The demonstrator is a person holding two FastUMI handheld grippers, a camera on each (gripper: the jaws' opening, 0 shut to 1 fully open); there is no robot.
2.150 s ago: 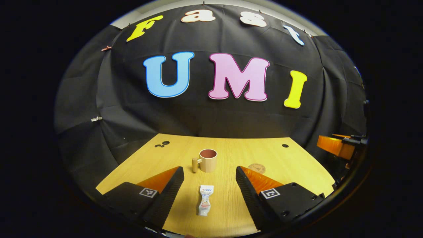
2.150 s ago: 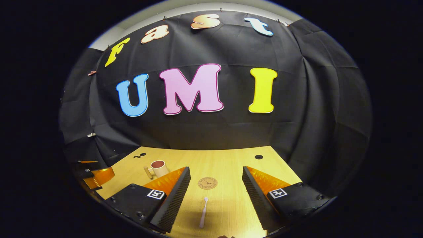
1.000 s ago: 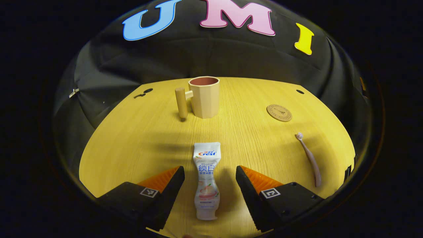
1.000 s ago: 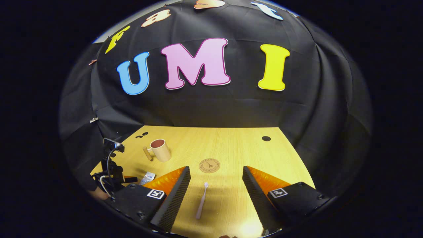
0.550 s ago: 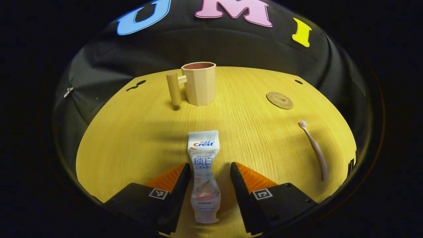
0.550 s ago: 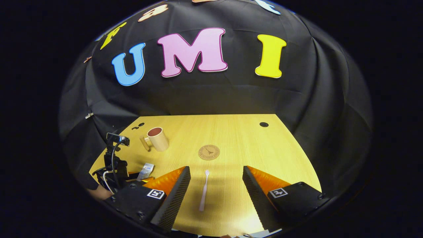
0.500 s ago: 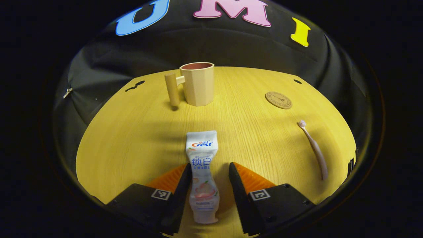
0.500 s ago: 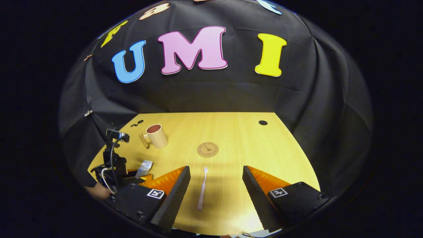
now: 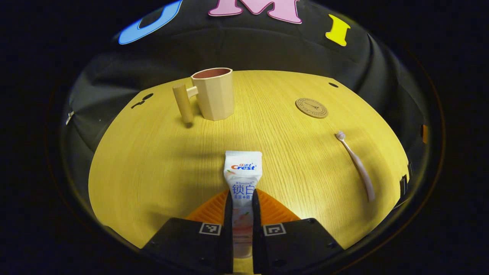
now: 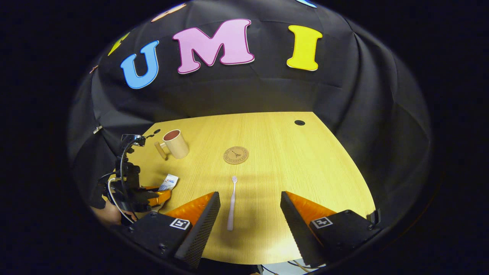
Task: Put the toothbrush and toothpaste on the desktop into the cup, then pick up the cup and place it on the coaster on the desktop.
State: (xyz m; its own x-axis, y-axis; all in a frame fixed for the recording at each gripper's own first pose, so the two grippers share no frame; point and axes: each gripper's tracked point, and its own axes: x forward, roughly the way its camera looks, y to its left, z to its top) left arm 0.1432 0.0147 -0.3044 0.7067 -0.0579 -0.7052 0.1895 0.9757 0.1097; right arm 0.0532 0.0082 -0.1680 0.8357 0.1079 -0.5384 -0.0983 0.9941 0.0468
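Observation:
My left gripper (image 9: 242,214) is shut on the white toothpaste tube (image 9: 243,173), which lies flat on the wooden desktop (image 9: 153,160); the fingers press its lower half. Beyond it stands the beige cup (image 9: 214,93) with a peg handle on its left. The round cork coaster (image 9: 311,107) lies to the right, and the pale pink toothbrush (image 9: 355,164) rests nearer the right edge. In the right gripper view, my right gripper (image 10: 250,217) hovers open over the toothbrush (image 10: 232,203), its handle between the fingers. The left gripper (image 10: 153,196), toothpaste (image 10: 168,182), cup (image 10: 175,144) and coaster (image 10: 236,155) show farther off.
Small dark holes sit in the desktop near the far left (image 9: 142,100) and far right (image 9: 333,84) corners. A hand (image 10: 110,215) holds the left gripper at the desk's left edge. Black cloth walls close the booth behind and beside the desktop.
My left gripper dropped to the desktop and its fingers closed onto the toothpaste tube. My right gripper stayed open and drifted forward over the toothbrush.

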